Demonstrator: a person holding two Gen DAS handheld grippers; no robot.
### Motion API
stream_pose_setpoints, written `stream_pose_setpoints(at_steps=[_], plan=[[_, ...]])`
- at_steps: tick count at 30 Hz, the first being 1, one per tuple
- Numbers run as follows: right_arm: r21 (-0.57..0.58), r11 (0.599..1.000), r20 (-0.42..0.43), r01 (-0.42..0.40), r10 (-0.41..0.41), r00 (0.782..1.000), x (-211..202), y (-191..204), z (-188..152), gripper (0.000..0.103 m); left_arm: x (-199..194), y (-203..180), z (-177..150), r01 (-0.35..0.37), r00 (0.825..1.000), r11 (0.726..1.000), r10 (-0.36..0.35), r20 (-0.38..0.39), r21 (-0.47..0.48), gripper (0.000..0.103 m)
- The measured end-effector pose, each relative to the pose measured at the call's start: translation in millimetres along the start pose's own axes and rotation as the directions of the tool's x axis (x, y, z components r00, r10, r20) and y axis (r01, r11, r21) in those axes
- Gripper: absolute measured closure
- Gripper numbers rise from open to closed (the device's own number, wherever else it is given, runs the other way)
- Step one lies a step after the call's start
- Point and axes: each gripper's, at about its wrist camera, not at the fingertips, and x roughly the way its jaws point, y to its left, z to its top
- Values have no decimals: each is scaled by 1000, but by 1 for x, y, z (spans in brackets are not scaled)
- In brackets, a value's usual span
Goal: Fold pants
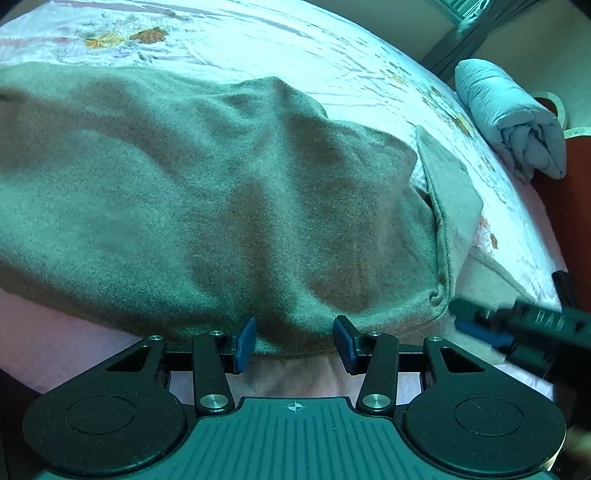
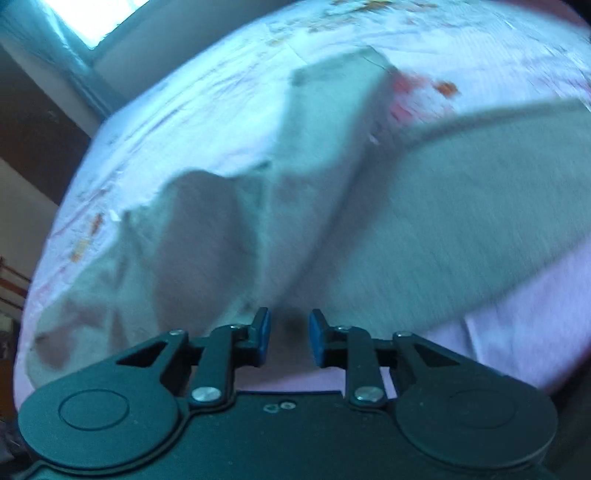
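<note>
Grey fleece pants [image 1: 207,192] lie bunched across a bed, filling the left wrist view; their hemmed edge [image 1: 443,258] curls at the right. My left gripper [image 1: 294,341] is open, its blue pads at the near edge of the pants, gripping nothing. The right gripper [image 1: 517,332] shows blurred at the lower right, beside the hem. In the right wrist view the pants [image 2: 258,206] are blurred, rumpled ahead and spread flat to the right. My right gripper [image 2: 290,338] is open with a narrow gap, just short of the fabric edge.
The bed has a pale floral sheet [image 1: 280,44] over a pink cover [image 1: 55,350]. A rolled light-blue quilt [image 1: 513,122] sits past the bed's right edge by a red-brown surface [image 1: 565,206]. A window [image 2: 96,18] is at the back left.
</note>
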Motion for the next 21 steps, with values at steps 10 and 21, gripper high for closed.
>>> stream_pose_setpoints(at_steps=[10, 21], plan=[[-39, 998, -59, 41, -43, 997, 35, 20, 20, 103, 2, -3, -1, -18, 1000, 999, 18, 5, 26, 56], [-58, 998, -36, 28, -31, 999, 15, 5, -2, 103, 1, 0, -3, -7, 1000, 999, 6, 9, 33, 56]])
